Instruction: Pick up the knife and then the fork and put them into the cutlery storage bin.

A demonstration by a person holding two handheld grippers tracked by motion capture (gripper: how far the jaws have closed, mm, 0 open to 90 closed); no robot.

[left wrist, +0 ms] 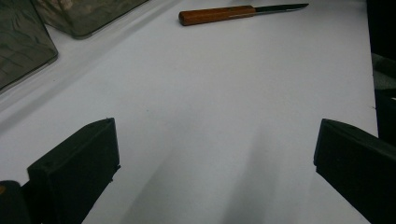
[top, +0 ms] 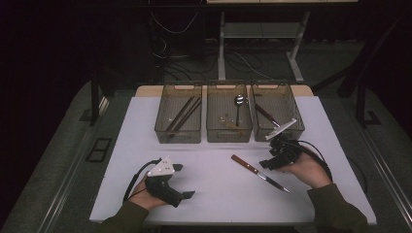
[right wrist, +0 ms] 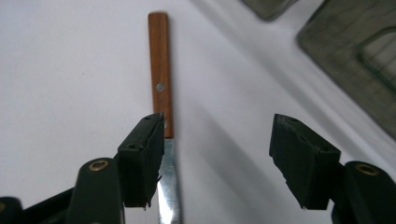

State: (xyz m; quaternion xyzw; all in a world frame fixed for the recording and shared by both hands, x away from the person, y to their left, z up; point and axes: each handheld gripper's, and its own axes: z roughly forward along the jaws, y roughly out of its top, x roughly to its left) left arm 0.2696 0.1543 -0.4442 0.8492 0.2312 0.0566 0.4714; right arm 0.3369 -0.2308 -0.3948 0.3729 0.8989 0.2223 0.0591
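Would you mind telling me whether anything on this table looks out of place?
The knife lies loose and slantwise on the white table, while the other utensils sit in the three bins. The open right gripper hangs above it, the knife under one jaw.

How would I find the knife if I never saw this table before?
Look at the white table, in front of the three see-through bins. The knife lies loose on the bare top beside the right claw. It's alone outside the bins, with a reddish-brown wooden handle and thin metal blade.
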